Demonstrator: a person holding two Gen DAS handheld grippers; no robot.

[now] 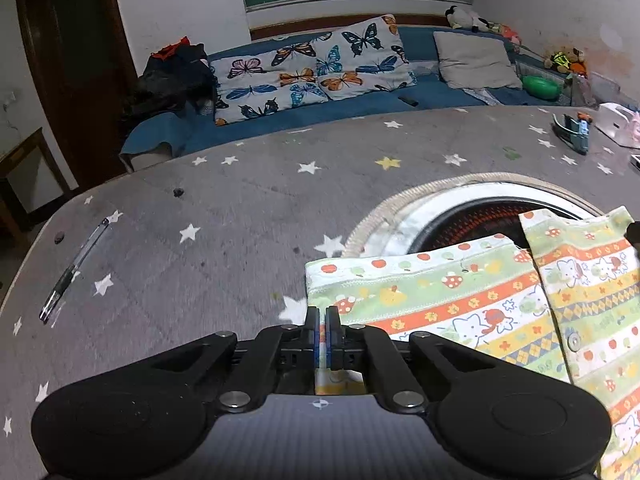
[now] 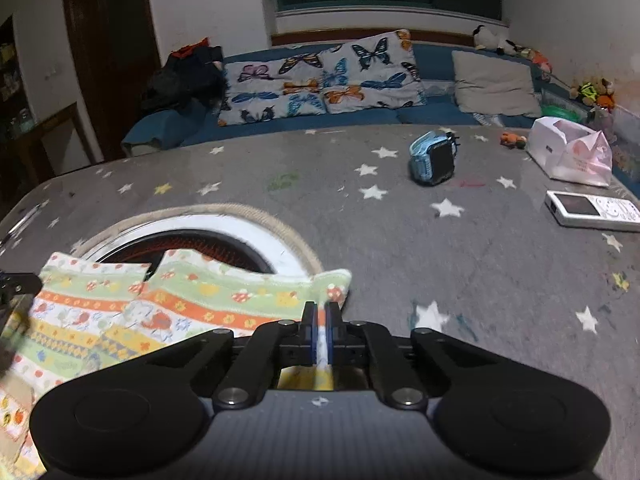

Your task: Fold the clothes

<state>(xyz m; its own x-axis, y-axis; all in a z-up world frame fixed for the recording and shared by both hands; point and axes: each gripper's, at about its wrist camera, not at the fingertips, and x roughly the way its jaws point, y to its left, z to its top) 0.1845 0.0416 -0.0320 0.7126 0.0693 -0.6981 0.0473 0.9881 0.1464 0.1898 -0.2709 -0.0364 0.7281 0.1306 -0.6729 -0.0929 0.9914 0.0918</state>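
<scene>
Cotton printed garment (image 1: 460,304) was pinched at both edges by closed left gripper (image 1: 322,320) and right gripper (image 2: 320,316), mid-fold; next likely needs a synchronized forward carry.

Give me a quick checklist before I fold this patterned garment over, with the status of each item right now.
1. Left gripper clamped on the patterned garment: ok, jaws shut with cloth between them.
2. Right gripper clamped on the garment: ok, jaws shut on cloth.
3. Both grips on matching edges: cannot tell, the gripped parts are hidden by the grippers.
4. Garment lying flat: not ok, the far edge has a notch and one layer overlaps another.
5. Landing area: not ok, the far edge lies over the round opening in the table cover.
6. Pen and blue toy apart from the cloth: ok.
</scene>
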